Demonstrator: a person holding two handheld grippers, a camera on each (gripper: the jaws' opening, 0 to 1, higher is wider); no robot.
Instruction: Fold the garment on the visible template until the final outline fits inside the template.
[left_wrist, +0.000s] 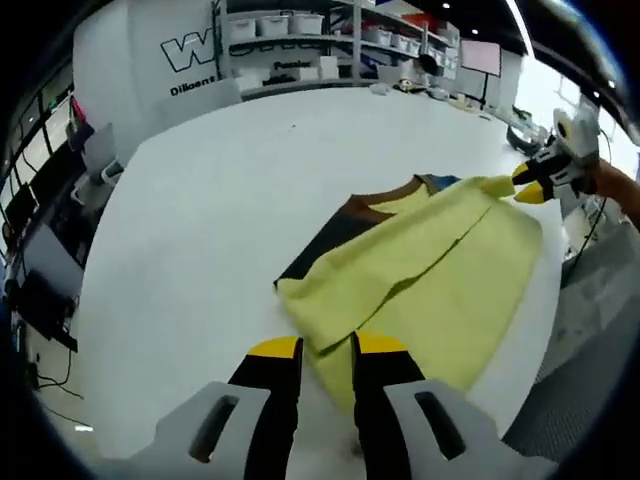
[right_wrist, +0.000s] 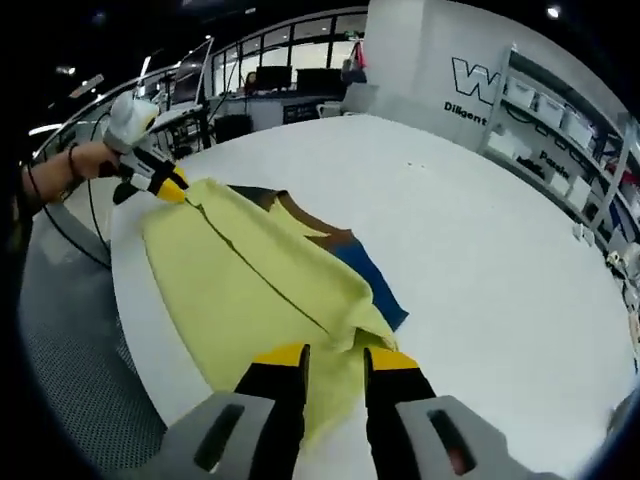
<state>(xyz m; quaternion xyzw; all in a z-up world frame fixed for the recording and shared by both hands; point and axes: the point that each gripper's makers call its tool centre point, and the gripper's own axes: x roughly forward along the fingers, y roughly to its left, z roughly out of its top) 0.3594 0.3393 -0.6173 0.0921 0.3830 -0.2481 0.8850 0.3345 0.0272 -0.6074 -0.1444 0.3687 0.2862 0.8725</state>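
Left gripper view shows the left gripper low over the white desk, its yellow-tipped jaws nearly together with the near corner of the yellow garment between them, so they seem closed on the cloth, though the contact itself is hard to see; the garment lies spread ahead of these jaws, its long axis running away toward the upper right, where the right gripper meets the far corner; beneath the cloth a template of dark, brown and blue panels shows along one edge.

In the right gripper view the right gripper likewise has its jaws narrowed on the near edge of the garment; the left gripper pinches the far corner, held by a hand; the template peeks out on the side toward the desk's middle.

Each gripper appears to hold one end of the same long edge, neither nearer than the other; that edge looks ready to be carried crosswise over the cloth, toward the template's exposed side.
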